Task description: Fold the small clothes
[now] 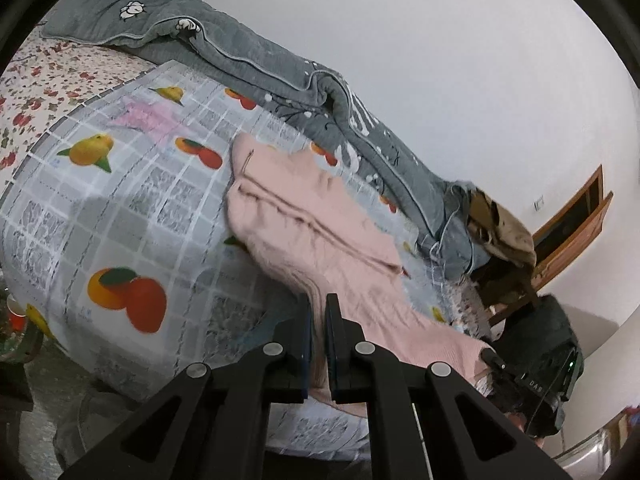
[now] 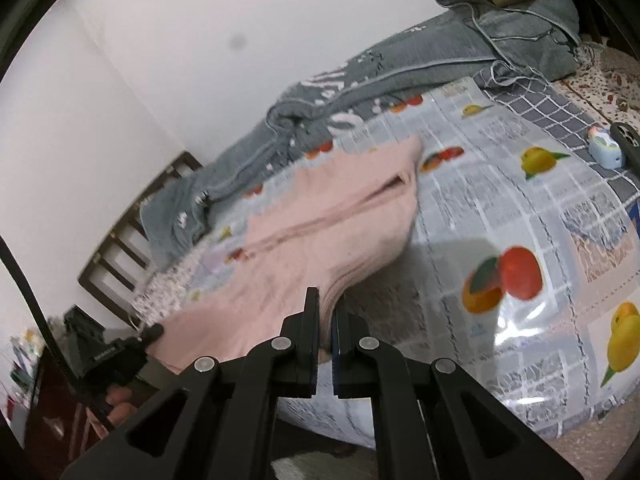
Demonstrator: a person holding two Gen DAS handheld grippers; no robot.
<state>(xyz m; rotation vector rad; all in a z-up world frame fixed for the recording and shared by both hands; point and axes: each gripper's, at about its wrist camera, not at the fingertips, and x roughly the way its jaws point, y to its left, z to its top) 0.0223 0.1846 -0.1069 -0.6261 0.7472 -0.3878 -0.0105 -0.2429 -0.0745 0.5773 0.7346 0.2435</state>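
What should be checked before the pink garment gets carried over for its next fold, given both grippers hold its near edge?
1. Left gripper shut on the pink garment: ok.
2. Right gripper shut on the same near edge: ok.
3. Far part of the garment resting on the fruit-print sheet: ok.
4. Garment lying flat: not ok, ridges and overlapped layers show.
5. Grey quilt off the garment: ok, beside its far edge.
6. Small blue object outside the fold path: ok, far to the right.
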